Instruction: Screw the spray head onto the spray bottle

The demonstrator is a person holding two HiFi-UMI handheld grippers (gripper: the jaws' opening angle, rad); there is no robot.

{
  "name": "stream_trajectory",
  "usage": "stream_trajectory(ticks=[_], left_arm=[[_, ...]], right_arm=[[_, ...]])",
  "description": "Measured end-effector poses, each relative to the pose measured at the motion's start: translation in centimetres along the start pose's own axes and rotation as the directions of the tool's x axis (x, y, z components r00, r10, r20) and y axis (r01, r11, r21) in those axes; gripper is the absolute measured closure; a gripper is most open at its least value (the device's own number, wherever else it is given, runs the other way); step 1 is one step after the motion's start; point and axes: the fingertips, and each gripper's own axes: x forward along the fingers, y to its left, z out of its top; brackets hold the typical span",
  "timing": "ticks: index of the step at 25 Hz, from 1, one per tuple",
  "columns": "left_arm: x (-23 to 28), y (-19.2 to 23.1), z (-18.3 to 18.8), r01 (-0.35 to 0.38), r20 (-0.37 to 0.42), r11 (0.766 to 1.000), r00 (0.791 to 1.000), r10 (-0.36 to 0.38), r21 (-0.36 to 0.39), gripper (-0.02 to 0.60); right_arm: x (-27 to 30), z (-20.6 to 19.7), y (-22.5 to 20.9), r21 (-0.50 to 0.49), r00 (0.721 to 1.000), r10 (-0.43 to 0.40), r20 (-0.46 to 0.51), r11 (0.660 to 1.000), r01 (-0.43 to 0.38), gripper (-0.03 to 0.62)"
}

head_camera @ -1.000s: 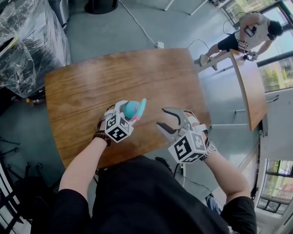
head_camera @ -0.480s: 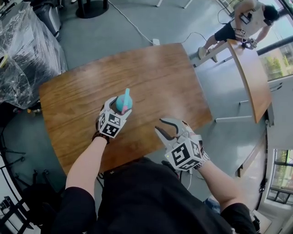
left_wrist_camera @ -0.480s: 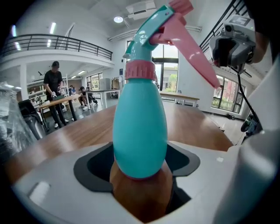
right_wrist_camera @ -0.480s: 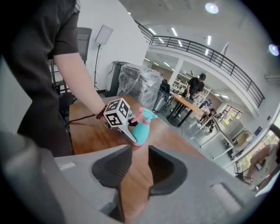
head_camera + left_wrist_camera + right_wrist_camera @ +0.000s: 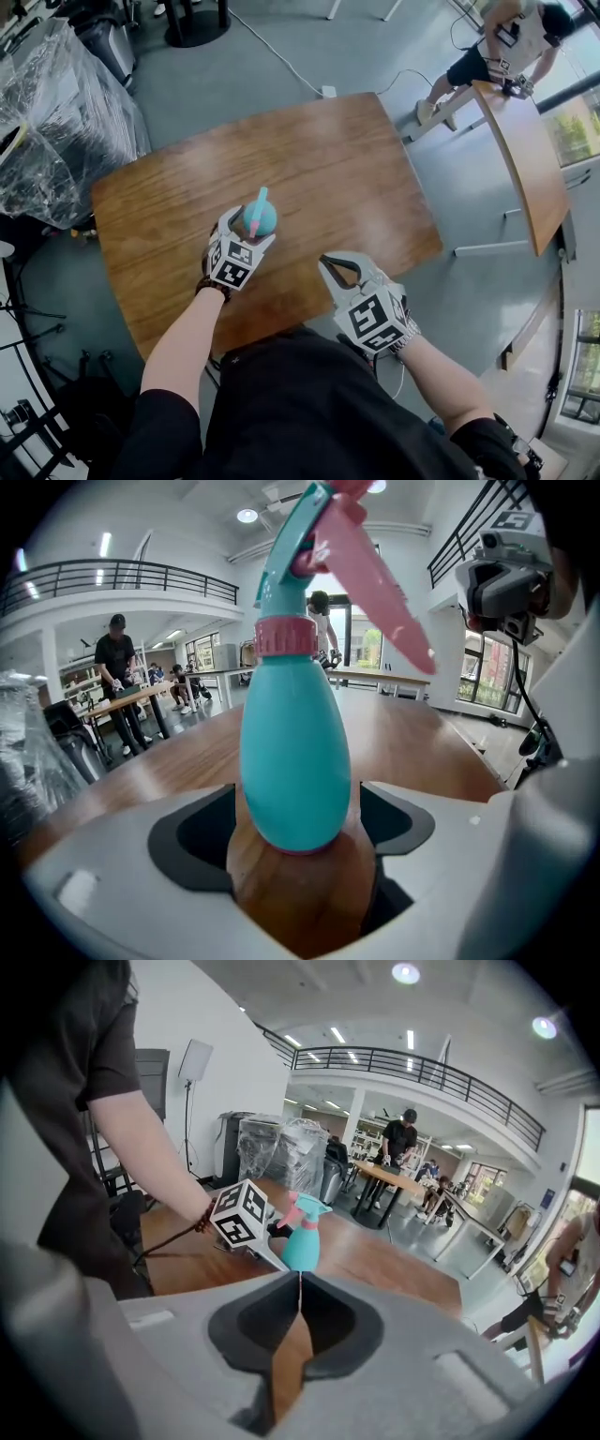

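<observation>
Bottle stands upright on table, spray head already sitting on its neck. Left gripper straddles the bottle's base with jaws opening, gaps at both pads, so it's released. Right gripper is clenched on nothing, well to the bottle's right near the table edge. Risk: the bottle's base looks narrow and rounded, so a crooked pull-back of the left gripper could clip it and tip it. Can't confirm the head is fully tight.
</observation>
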Motion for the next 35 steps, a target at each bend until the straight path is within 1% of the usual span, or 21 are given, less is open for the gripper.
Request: stream_trajectory(ticks=[3, 6, 9, 12, 14, 16, 18, 19, 20, 21, 23, 25, 29, 35], left_arm=[[-1.5, 0.6, 0.3, -0.020, 0.012, 1.000, 1.000, 0.020, -0.010, 0.137], [-4.2, 1.0, 0.9, -0.041, 0.048, 0.999, 0.998, 0.042, -0.034, 0.144], [-7.8, 0.6, 2.4, -0.049, 0.105, 0.997, 0.993, 0.054, -0.054, 0.169], [-11.6, 0.0, 4.3, -0.052, 0.154, 0.997, 0.986, 0.062, -0.064, 0.206], [-13.6, -0.4, 5.2, -0.061, 0.160, 0.996, 0.985, 0.072, -0.072, 0.274], [-15.3, -0.9, 6.2, -0.053, 0.175, 0.994, 0.982, 0.069, -0.093, 0.315], [-16.7, -1.6, 7.4, -0.025, 0.195, 0.993, 0.980, 0.048, -0.119, 0.431], [-17.2, -2.1, 7.9, -0.004, 0.205, 0.991, 0.978, 0.032, -0.132, 0.472], [-17.6, -2.5, 8.4, 0.019, 0.215, 0.989, 0.977, 0.012, -0.143, 0.545], [-17.9, -2.9, 8.8, 0.042, 0.224, 0.988, 0.975, -0.008, -0.150, 0.568], [-18.2, -3.5, 9.4, 0.083, 0.237, 0.985, 0.970, -0.045, -0.152, 0.568], [-18.4, -3.8, 10.1, 0.105, 0.247, 0.984, 0.967, -0.066, -0.145, 0.568], [-18.3, -3.7, 10.9, 0.112, 0.259, 0.985, 0.963, -0.075, -0.131, 0.568], [-18.1, -3.3, 11.4, 0.110, 0.270, 0.985, 0.960, -0.070, -0.134, 0.568]], right_arm=[[0.3, 0.7, 0.4, 0.057, 0.999, 0.012, 0.038, 0.998, -0.014, 0.597], [0.6, 2.0, 0.7, 0.131, 0.995, 0.016, 0.098, 0.991, -0.029, 0.602], [1.0, 3.3, 1.1, 0.199, 0.988, 0.007, 0.155, 0.979, -0.038, 0.602], [1.7, 4.9, 1.8, 0.237, 0.978, 0.003, 0.208, 0.970, -0.053, 0.602], [2.2, 5.8, 2.3, 0.254, 0.974, -0.002, 0.228, 0.965, -0.058, 0.602], [2.7, 6.6, 2.9, 0.272, 0.970, -0.005, 0.243, 0.960, -0.063, 0.602], [2.9, 7.3, 3.2, 0.290, 0.965, -0.013, 0.261, 0.955, -0.066, 0.602], [3.0, 7.7, 3.3, 0.296, 0.962, -0.019, 0.271, 0.953, -0.064, 0.602], [3.1, 7.9, 3.3, 0.303, 0.960, -0.028, 0.280, 0.951, -0.060, 0.602], [3.1, 8.2, 3.2, 0.310, 0.957, -0.037, 0.287, 0.949, -0.056, 0.602], [3.1, 8.6, 3.1, 0.328, 0.953, -0.053, 0.299, 0.943, -0.050, 0.602], [3.0, 9.0, 2.9, 0.344, 0.948, -0.069, 0.312, 0.938, -0.045, 0.603], [2.6, 9.8, 2.6, 0.355, 0.938, -0.094, 0.335, 0.934, -0.033, 0.603], [2.5, 9.9, 2.3, 0.362, 0.936, -0.107, 0.335, 0.932, -0.023, 0.603]])
